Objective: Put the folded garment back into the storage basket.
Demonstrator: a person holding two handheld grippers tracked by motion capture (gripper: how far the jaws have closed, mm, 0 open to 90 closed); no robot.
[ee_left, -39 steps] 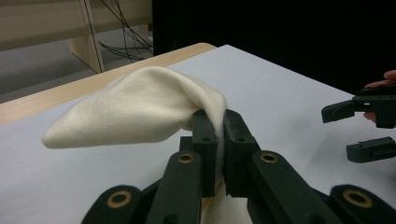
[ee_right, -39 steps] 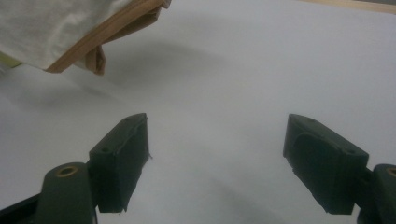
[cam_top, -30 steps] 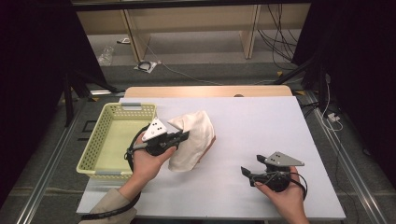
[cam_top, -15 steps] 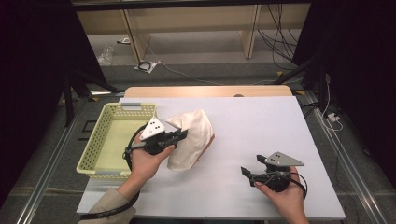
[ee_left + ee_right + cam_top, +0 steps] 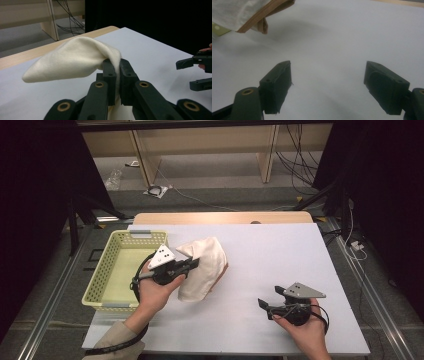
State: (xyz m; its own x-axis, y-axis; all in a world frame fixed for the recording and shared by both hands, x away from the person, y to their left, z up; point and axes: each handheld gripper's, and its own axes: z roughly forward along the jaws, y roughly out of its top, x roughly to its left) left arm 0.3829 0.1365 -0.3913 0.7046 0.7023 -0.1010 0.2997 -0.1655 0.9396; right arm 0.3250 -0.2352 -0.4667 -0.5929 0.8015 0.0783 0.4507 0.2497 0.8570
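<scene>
Cloth lifted slightly, yellow basket just beside.

High view: overhead, facing forward-down onto table. Gripper views: close, low along jaws. Shared: cream cloth, tabletop.

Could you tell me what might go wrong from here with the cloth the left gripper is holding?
The left gripper pinches only a thin fold of the cream cloth, so it might slip free. The rest hangs loose and could catch the yellow basket's rim. The right gripper sits open, apart, giving no support.
</scene>
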